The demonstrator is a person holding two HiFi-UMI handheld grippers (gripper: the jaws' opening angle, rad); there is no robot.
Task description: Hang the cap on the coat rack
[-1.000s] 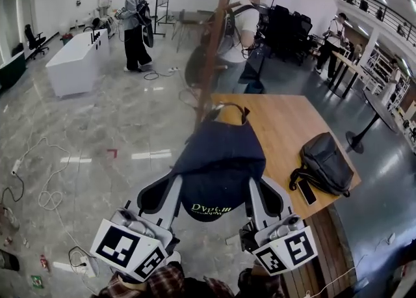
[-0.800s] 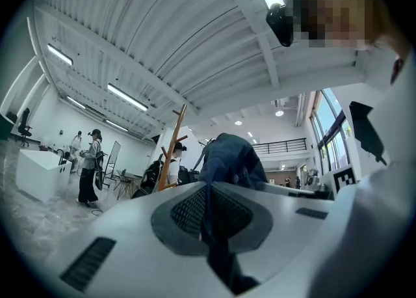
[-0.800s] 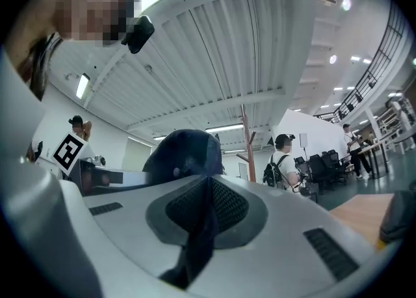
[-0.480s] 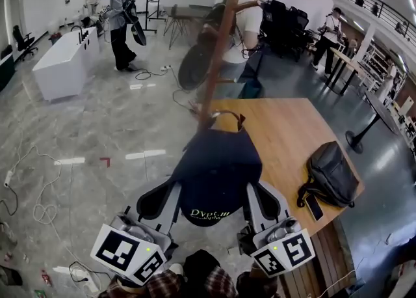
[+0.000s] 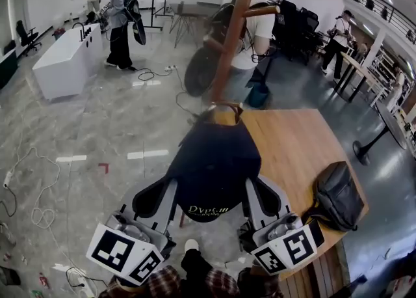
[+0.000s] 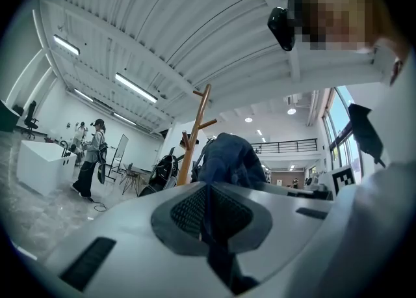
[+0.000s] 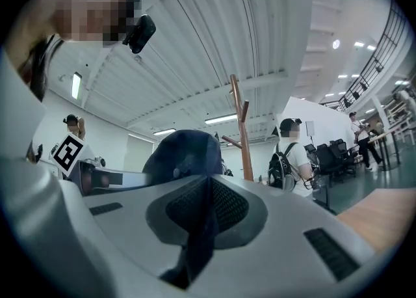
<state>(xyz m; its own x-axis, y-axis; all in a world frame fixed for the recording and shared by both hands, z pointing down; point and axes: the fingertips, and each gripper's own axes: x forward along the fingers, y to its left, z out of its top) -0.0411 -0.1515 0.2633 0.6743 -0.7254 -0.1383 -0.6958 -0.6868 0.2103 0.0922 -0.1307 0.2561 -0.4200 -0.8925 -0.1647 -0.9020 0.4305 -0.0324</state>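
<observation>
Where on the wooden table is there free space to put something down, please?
The table is bare between the cap and the backpack, and toward its far edge. Its near right corner is crowded by the backpack; the floor at left carries loose cables.

The cap (image 5: 211, 160) is navy, with pale lettering on its brim. Both the left tongs (image 5: 168, 189) and right tongs (image 5: 252, 189) are light grey, with black-and-white square markers. The coat rack (image 5: 229, 43) is reddish-brown wood, the table (image 5: 292, 140) honey-toned, the backpack (image 5: 339, 196) black, and the floor (image 5: 97, 127) grey and marbled.

Cap (image 5: 209, 160) before coat rack (image 5: 231, 36)
</observation>
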